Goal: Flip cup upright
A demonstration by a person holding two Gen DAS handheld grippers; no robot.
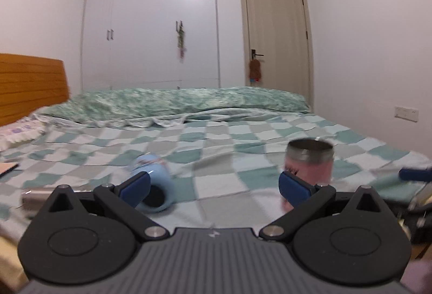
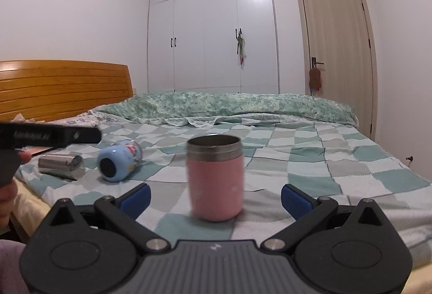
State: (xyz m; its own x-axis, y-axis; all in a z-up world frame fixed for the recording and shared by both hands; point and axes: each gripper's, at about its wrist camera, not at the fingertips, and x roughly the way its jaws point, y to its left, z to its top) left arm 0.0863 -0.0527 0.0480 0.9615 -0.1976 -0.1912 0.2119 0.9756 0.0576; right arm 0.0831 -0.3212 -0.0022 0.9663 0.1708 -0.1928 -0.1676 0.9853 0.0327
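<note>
- The pink cup stands upright on the bed, centre of the right wrist frame, open steel rim up; in the left wrist view it sits right of centre.
- The blue cup lies on its side, left of centre in the right view, dark round base facing the camera. In the left view it is lower left of centre, just beyond the left finger.
- A steel cup also lies on its side further left, near the bed edge.
- The right gripper is spread wide, empty, its blue pads either side of the pink cup and apart from it.
- The left gripper is spread wide too, holding nothing; whether its left pad touches the blue cup I cannot tell.
- Handling, as I judge it: the blue cup looks like a rigid insulated steel tumbler with a smooth glossy coat, so moderately light, stiff, not fragile, but slippery and free to roll.
- Best hold seems across the middle of the barrel, the pads on opposite sides, away from the rounded base.
- The bedding is soft and checked in teal and grey; it will give under a cup, so an upright one may tip.
- The pink cup's body looks matte, its threaded collar bare metal.
</note>
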